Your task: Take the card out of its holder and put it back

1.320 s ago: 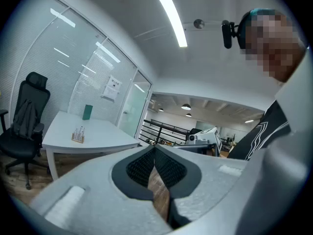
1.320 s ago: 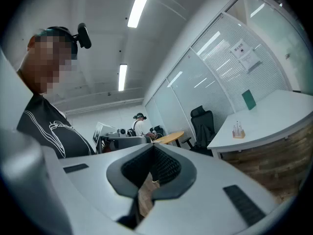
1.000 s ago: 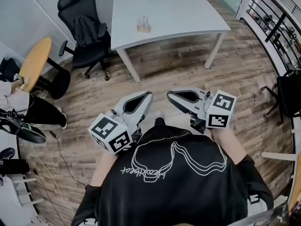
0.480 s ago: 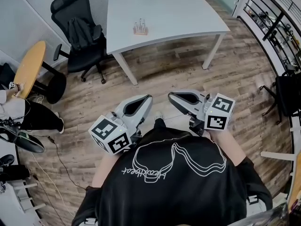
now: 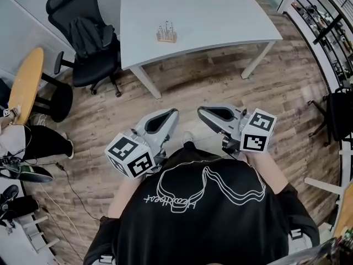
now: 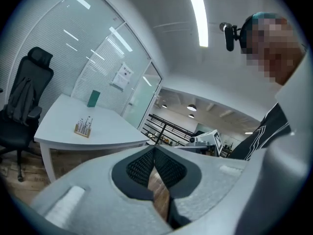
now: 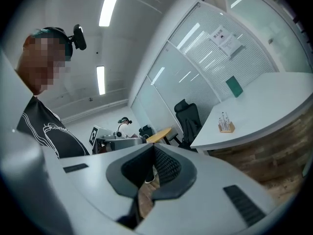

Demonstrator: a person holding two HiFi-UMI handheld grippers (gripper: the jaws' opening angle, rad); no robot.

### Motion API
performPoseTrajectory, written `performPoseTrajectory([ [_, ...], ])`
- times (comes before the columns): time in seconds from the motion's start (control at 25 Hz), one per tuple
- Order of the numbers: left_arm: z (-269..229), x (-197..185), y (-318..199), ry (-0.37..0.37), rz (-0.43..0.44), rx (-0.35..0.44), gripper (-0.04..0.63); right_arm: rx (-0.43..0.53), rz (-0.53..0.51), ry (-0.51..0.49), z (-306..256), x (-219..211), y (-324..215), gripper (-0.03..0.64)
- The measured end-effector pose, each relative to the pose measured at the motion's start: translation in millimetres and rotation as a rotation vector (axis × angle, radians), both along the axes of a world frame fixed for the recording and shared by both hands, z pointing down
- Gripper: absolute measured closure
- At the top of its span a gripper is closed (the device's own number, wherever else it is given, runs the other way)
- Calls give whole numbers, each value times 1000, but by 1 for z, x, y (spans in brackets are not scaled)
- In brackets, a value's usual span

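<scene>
A small wooden card holder (image 5: 166, 33) with thin upright pieces in it stands on the white table (image 5: 220, 15), well ahead of me. It also shows as the holder (image 6: 83, 127) in the left gripper view and as the holder (image 7: 225, 125) in the right gripper view. I hold both grippers close in front of my chest, over the wooden floor. My left gripper (image 5: 175, 112) and my right gripper (image 5: 200, 111) point roughly toward the table. Each one's jaws meet at the tips with nothing between them: left gripper (image 6: 153, 148), right gripper (image 7: 152, 147).
A black office chair (image 5: 83, 37) stands left of the table, and a round yellow table (image 5: 25, 81) sits further left beside a seated person's legs (image 5: 33, 142). A railing (image 5: 325, 21) runs along the right. A green box (image 6: 93, 98) stands at the table's far side.
The table and holder have come closer and lower in the head view while both grippers kept their place before my chest. Both stay shut.
</scene>
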State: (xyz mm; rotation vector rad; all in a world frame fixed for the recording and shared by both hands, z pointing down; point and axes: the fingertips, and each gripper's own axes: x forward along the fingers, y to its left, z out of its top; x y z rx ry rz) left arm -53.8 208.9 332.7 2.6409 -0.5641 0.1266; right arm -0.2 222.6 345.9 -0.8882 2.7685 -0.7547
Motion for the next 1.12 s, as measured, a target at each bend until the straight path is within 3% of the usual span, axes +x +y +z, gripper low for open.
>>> performPoseTrajectory([
  [0.32, 29, -4, -113, -4, -30, -102, 581, -78, -13, 4, 21, -1, -110, 609],
  [0.56, 32, -13, -186, -3, -34, -125, 581, -111, -5, 8, 25, -8, -185, 609],
  [0.88, 30, -6, -192, -15, -11, -93, 581, -66, 24, 27, 20, -2, -196, 609],
  [1.12, 42, 4, -214, -24, -58, -144, 581, -58, 24, 82, 29, 14, -214, 609],
])
